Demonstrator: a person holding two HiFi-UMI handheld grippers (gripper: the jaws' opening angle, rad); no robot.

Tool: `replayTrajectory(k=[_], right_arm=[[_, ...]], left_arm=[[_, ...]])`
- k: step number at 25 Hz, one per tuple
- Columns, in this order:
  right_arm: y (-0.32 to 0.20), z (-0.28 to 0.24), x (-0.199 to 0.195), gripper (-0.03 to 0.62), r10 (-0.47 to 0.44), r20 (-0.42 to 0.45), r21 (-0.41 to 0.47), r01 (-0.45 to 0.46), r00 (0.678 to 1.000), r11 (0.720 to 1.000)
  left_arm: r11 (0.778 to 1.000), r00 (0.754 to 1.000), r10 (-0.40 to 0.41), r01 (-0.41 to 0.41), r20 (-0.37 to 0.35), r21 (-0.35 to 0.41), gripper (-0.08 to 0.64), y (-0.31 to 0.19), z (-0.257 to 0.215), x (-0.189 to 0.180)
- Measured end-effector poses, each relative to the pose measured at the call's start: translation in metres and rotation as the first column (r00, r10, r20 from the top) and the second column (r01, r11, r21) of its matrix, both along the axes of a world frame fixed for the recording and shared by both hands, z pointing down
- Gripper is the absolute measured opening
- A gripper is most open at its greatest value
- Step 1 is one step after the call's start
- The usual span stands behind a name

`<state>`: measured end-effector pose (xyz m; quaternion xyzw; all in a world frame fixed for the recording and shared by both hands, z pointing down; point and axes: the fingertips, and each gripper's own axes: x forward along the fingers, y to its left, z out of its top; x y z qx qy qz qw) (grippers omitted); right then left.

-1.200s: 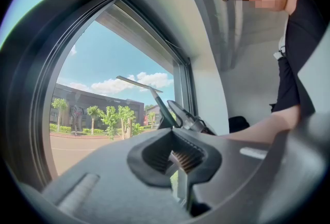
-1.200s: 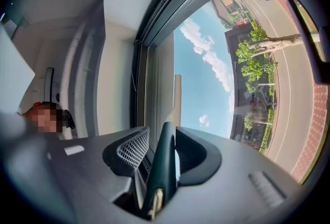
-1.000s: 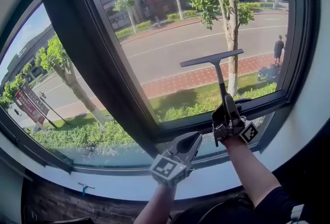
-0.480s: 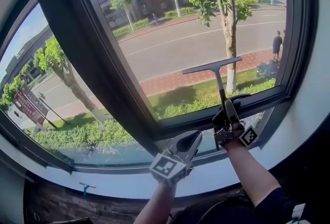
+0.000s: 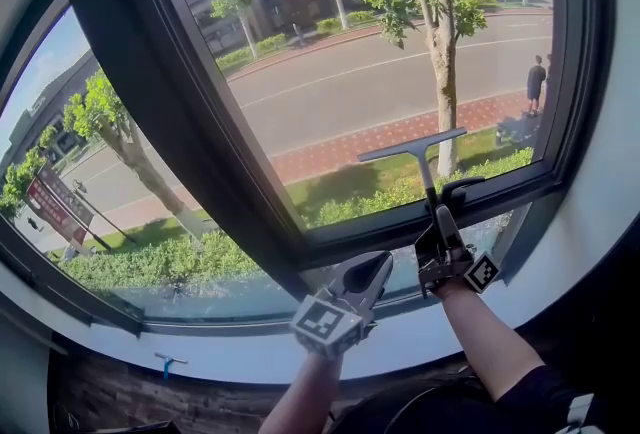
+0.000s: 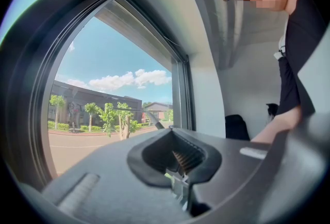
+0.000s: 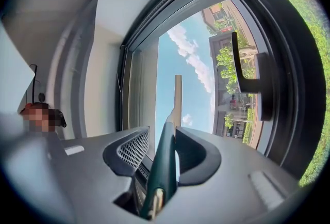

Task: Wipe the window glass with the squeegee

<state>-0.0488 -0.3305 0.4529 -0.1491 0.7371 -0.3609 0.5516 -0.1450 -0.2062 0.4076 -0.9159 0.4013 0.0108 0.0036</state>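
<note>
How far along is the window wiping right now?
Done: the squeegee blade has slid down the right pane over the last second and now sits low on it. In hand: the right gripper is shut on its handle, finishing this stroke. Left: the glass shows no marks telling wiped from unwiped, so the remaining strips are unclear. The left gripper is shut and empty.

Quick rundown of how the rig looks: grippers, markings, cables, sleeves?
The left gripper and right gripper are matching dark grey moulded shells. Their broad, scooped fingers have ribbed or mesh-textured inner faces. Each carries a white cube with black square markers, left cube and right cube. No cables show. The right arm has a black short sleeve.
</note>
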Motion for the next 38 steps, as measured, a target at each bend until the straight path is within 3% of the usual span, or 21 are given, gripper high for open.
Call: replayTrajectory(k=[38], right_arm=[[0.007,0.083,0.006,0.164,-0.010,-0.102,-0.189,-0.009,0.995,0.982]], left_arm=[[0.999,1.000,0.001,-0.001,0.007,-0.044,0.002,0.000,0.015,0.007]])
